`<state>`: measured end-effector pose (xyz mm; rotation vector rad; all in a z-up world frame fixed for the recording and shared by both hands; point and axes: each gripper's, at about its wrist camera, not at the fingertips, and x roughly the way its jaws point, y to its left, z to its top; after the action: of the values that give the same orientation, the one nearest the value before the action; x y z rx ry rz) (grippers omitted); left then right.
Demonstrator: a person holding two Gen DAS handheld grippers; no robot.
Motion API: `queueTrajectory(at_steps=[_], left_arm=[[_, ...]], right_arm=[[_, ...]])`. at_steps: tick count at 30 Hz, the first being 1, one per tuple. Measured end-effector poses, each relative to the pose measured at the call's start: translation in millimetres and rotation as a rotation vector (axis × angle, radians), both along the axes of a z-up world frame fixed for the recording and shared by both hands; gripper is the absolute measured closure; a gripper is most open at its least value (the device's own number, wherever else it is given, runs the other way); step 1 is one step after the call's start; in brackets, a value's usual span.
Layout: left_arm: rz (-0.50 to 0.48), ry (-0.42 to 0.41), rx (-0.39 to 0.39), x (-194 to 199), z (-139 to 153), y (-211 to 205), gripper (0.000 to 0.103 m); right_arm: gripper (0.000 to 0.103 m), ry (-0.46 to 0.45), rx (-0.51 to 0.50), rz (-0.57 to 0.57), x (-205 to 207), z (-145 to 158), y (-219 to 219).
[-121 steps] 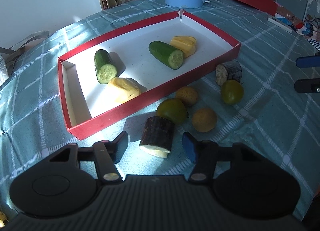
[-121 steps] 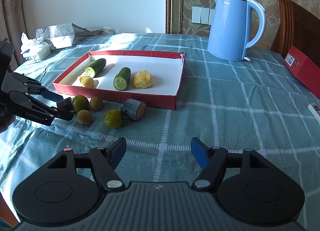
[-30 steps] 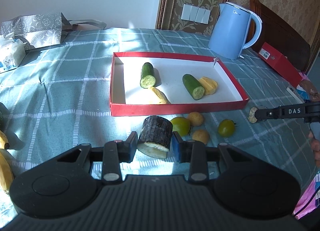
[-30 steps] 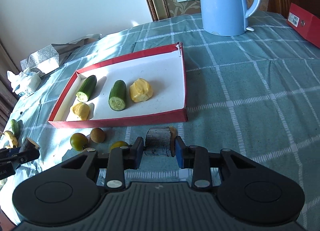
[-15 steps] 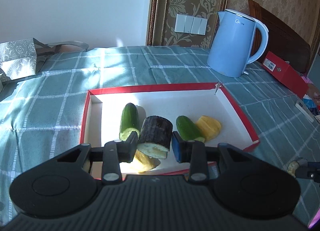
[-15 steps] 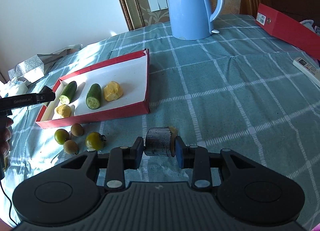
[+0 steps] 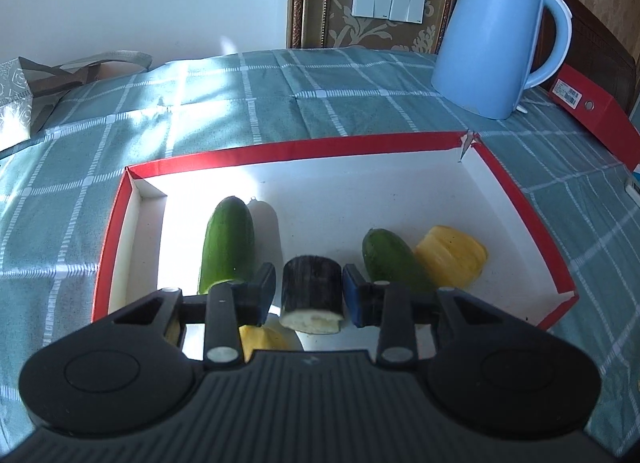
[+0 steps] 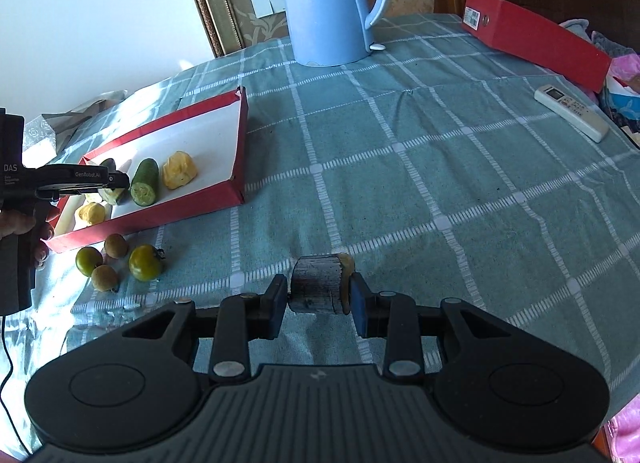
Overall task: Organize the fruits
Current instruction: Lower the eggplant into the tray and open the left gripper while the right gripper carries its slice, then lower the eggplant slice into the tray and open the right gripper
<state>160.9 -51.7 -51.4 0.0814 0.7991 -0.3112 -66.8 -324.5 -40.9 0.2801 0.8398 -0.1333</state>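
Dark-skinned stub w/ a pale cut face (image 7: 312, 295) sits between the pads of your left tool (image 7: 309, 295), inside the red tray (image 7: 280, 151), near edge, middle. Jaws are opening right now; a sliver of gap shows each side, so the pads look clear of it, though whether it's already resting on the tray floor I can't tell. Its round axis runs roughly near-to-far along the fingers, cut face toward you. Left of it lies a cucumber half (image 7: 228, 243), right of it another cucumber piece (image 7: 394, 263) w/ a yellow chunk (image 7: 452, 259) beside; a second yellow piece (image 7: 260, 337) is just under the left finger. Tight slot, so my guess is you back out straight toward the near side, no sideways swing, else you'll nudge the cucumbers.

Your right tool (image 8: 318, 297) is clamped narrow on the other dark stub (image 8: 318, 285), axis lying left-right across the pads, pale end at the right pad. It hangs over the checked bench cloth (image 8: 440, 167), well right of the tray (image 8: 240, 135). Tray lies far-left from it, so that hand has the longer trip. Loose on the bench near the tray's near edge: green tomatoes (image 8: 145, 262) and small brown fruits (image 8: 116, 243), nearer the left hand.
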Motion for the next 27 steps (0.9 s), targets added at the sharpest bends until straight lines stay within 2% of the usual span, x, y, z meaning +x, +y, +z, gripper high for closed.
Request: queueTrajectory(at_steps=[1, 2, 4, 5, 8, 14, 16, 21, 24, 27], left_arm=[[0.001, -0.001, 0.002, -0.4, 0.2, 0.6, 0.055], [0.013, -0.007, 0.004, -2.2, 1.8, 1.8, 0.052], [0.026, -0.037, 0.002, -9.9, 9.2, 5.7, 0.037], [0.029, -0.047, 0.008, -13.4, 11.9, 7.3, 0.035], [0.048, -0.095, 0.019, -29.8, 26.1, 15.9, 0.034], [0.081, -0.116, -0.054, -78.4, 49.2, 46.2, 0.034], [0.097, -0.118, -0.054, -95.7, 50.6, 54.5, 0.03], [0.134, -0.087, -0.021, -140.1, 42.4, 73.3, 0.027], [0.186, -0.055, -0.057, -160.4, 36.9, 89.6, 0.027], [0.235, -0.032, -0.067, -174.0, 33.5, 101.2, 0.027]], right_arm=[[0.071, 0.003, 0.0, 0.006, 0.6, -1.1, 1.1], [0.071, 0.005, 0.0, 0.012, 1.5, -1.6, 2.1], [0.071, 0.004, -0.003, 0.028, 3.7, -2.0, 4.9], [0.071, 0.003, -0.005, 0.036, 5.0, -1.8, 6.3], [0.071, -0.011, -0.007, 0.068, 12.1, 0.5, 12.2], [0.071, -0.065, -0.036, 0.161, 35.0, 14.3, 30.4], [0.071, -0.089, -0.051, 0.193, 45.9, 20.2, 37.4], [0.071, -0.133, -0.097, 0.277, 76.4, 28.7, 56.0], [0.071, -0.156, -0.145, 0.336, 99.1, 29.7, 70.9], [0.071, -0.134, -0.173, 0.356, 127.4, 18.1, 79.8]])
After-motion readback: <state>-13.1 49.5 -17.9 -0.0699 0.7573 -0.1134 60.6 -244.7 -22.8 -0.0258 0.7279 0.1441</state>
